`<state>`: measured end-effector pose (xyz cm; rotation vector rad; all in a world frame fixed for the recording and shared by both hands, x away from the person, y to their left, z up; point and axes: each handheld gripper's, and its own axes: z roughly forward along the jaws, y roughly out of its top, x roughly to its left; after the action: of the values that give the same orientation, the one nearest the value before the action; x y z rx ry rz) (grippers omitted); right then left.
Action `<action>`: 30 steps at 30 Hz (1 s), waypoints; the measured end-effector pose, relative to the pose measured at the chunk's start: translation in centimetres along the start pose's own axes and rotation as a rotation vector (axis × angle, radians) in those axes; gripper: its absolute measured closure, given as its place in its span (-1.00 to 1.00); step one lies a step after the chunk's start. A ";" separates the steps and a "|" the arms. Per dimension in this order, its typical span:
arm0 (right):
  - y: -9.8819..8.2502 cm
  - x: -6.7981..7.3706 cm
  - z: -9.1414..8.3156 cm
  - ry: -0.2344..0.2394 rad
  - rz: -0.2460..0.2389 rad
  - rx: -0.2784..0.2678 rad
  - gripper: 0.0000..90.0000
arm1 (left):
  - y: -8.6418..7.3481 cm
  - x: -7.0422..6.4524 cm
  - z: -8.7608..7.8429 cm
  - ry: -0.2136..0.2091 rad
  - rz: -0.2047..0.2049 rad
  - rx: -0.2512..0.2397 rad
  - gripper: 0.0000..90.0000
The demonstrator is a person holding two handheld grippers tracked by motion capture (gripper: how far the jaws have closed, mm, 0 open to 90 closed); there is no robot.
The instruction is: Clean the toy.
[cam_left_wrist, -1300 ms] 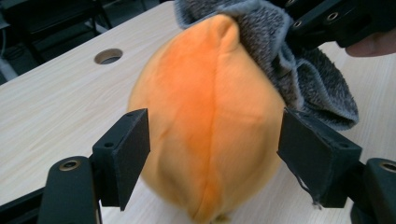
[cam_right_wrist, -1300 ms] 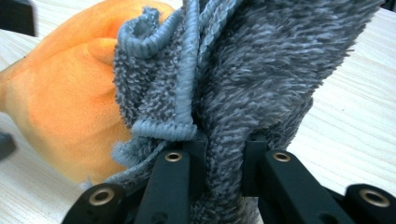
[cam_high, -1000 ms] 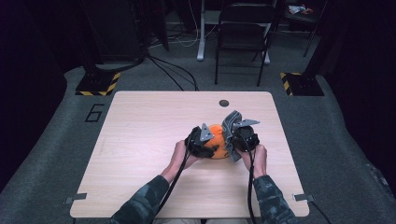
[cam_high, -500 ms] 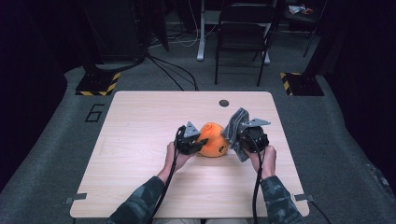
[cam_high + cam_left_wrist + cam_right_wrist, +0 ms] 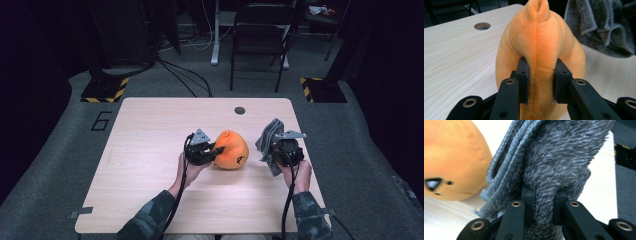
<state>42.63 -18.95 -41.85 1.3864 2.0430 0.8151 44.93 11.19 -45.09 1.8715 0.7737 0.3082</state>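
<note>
Near the middle of the counter (image 5: pixel 150 150), below its round hole (image 5: pixel 240 110), lies an orange plush toy (image 5: pixel 231 150). The left gripper (image 5: pixel 216 149) sits just left of the toy, and its jaws, which have just been closing, pinch a fold of plush along the seam. Right of the toy and apart from it, the right gripper (image 5: pixel 275 142) has its jaws clamped tight on a bunched grey towel (image 5: pixel 267 140).

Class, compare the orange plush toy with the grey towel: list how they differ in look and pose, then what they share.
The orange plush toy is smooth, rounded and stuffed; the grey towel is shaggy, flat cloth bunched in folds. The toy rests on the table; the towel hangs bunched from the right gripper. The left gripper pinches the toy's seam. Shared: both are soft and each is clamped in a gripper.
</note>
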 end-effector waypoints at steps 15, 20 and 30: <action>-2.8 -2.2 1.6 -0.061 0.027 0.098 0.72 | -0.8 1.6 -2.9 -0.015 -0.164 -0.009 0.58; -3.0 -2.0 1.9 -0.058 0.026 0.121 0.72 | -1.1 1.6 -3.9 -0.016 -0.197 0.001 0.58; -4.5 -0.9 5.1 -0.040 -0.032 0.215 0.58 | -3.7 3.4 -4.9 0.095 -0.229 0.073 0.53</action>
<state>43.81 -20.14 -48.53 1.4671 2.1663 0.5618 43.51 17.83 -46.75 1.8249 1.0669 0.2271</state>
